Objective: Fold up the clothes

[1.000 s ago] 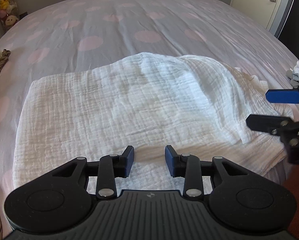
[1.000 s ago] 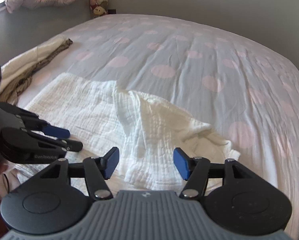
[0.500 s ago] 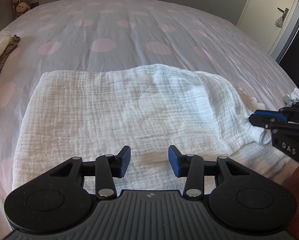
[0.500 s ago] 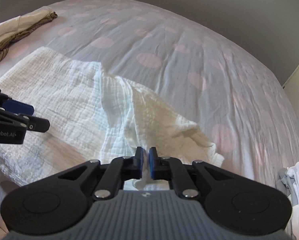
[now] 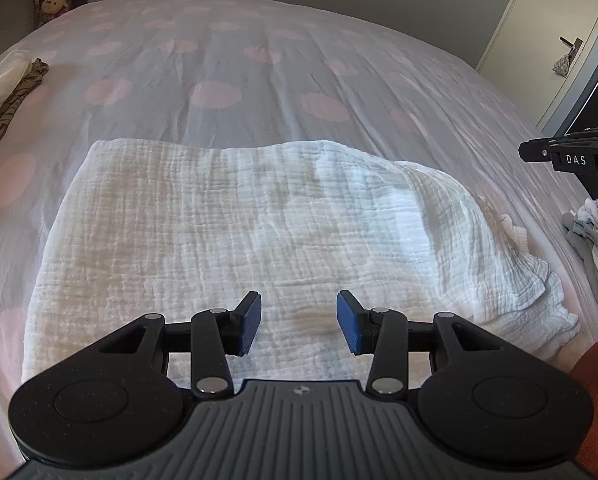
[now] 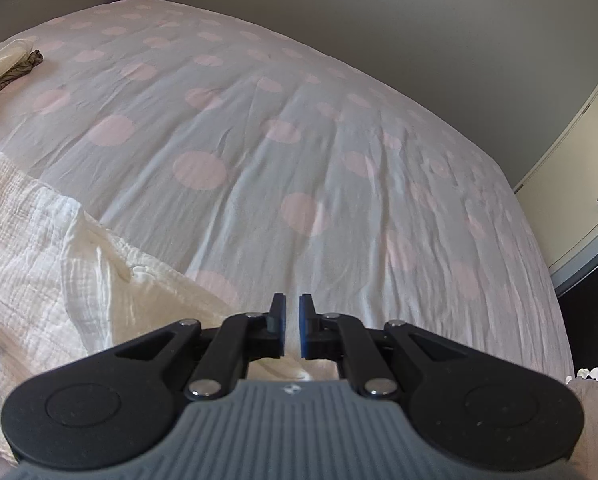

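The bed point(image 5: 259, 80) carries the white muslin cloth point(image 5: 239, 232), folded flat near its front edge, with a rumpled right end. The left gripper point(image 5: 299, 322) hovers over the cloth's near edge, fingers half open and empty. The right gripper point(image 6: 292, 326) is beside the rumpled end, fingers nearly closed on nothing. For a clean fold, pinch both near corners through all layers

A crinkled white muslin cloth point(image 5: 259, 240) is lying rough and matt on the smooth, faintly creased polka-dot bedsheet point(image 5: 259, 60), under matt black plastic gripper arms.
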